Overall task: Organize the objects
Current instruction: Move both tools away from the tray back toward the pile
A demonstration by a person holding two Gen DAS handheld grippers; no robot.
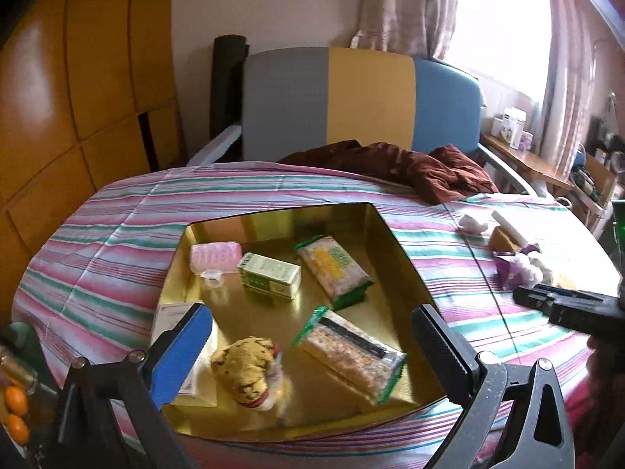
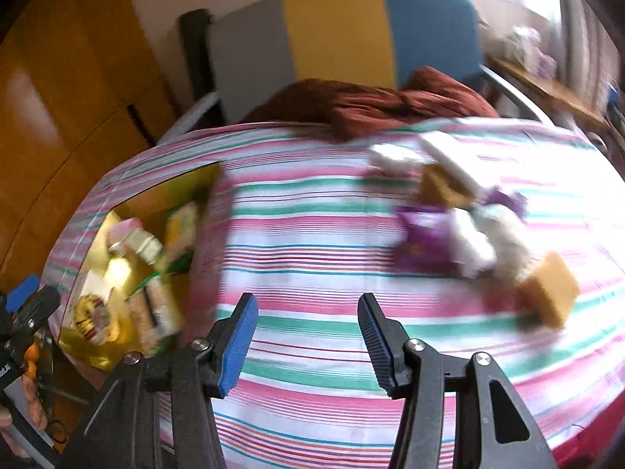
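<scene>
A gold tin tray (image 1: 394,234) lies on the striped cloth and holds two cracker packs (image 1: 334,269), a green box (image 1: 269,275), a pink case (image 1: 215,256), a white box (image 1: 172,314) and a yellow spotted plush (image 1: 244,367). My left gripper (image 1: 312,348) is open and empty, just above the tray's near edge. My right gripper (image 2: 308,336) is open and empty over bare cloth; it shows at the right of the left wrist view (image 1: 562,303). Loose items lie beyond it: a purple packet (image 2: 422,240), white plush pieces (image 2: 488,234) and yellow sponges (image 2: 550,293). The right view is blurred.
A dark red cloth (image 1: 394,166) lies at the table's far edge before a grey, yellow and blue chair back (image 1: 363,97). Wooden cabinets (image 1: 78,78) stand left. A cluttered shelf (image 1: 547,164) is at the right. Oranges (image 1: 17,410) sit at lower left.
</scene>
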